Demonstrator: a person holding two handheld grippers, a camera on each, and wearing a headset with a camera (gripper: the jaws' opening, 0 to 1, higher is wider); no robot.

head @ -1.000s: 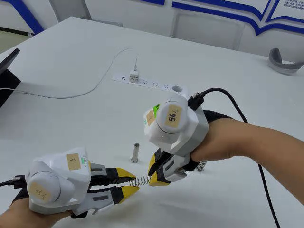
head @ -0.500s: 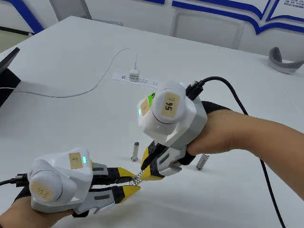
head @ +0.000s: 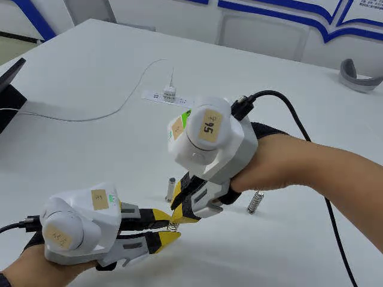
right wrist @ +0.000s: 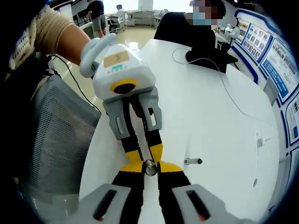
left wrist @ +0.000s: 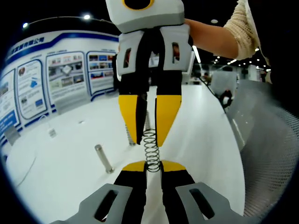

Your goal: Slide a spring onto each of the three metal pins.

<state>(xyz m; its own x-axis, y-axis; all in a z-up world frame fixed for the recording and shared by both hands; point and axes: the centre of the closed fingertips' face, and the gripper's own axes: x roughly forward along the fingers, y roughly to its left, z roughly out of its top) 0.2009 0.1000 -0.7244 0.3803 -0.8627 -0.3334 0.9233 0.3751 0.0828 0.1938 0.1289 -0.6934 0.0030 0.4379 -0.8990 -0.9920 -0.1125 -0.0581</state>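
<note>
You hold the spring (head: 173, 226) between both grippers, low in the head view and left of centre. Your left gripper (head: 166, 228) comes in from the lower left corner with its jaws drawn in to the spring's width on one end. Your right gripper (head: 181, 216) reaches down from the middle of the frame and pinches the other end just as narrowly. In the left gripper view the spring (left wrist: 151, 151) runs straight up from your own yellow tips into the tips of the right gripper (left wrist: 150, 122) above. In the right gripper view you see it end-on (right wrist: 149, 167) between your jaws. The pin (head: 171, 190) stands upright on the tabletop (head: 90, 149) just above the meeting tips in the head view, close beside the right gripper's jaws and apart from the spring. A second spring (head: 255, 202) sits on the tabletop to the right, just below your right forearm. Bare white tabletop spreads left of the pin and up the frame as far as the power strip (head: 169, 97). The tabletop's edge crosses the upper left corner, well apart from the work. In the right gripper view the tabletop's edge passes just left of both grippers, with a mesh chair (right wrist: 56, 140) beyond it, so room is tight on that side. A black cable (head: 269, 94) arcs from the right gripper over your forearm toward the lower right.
</note>
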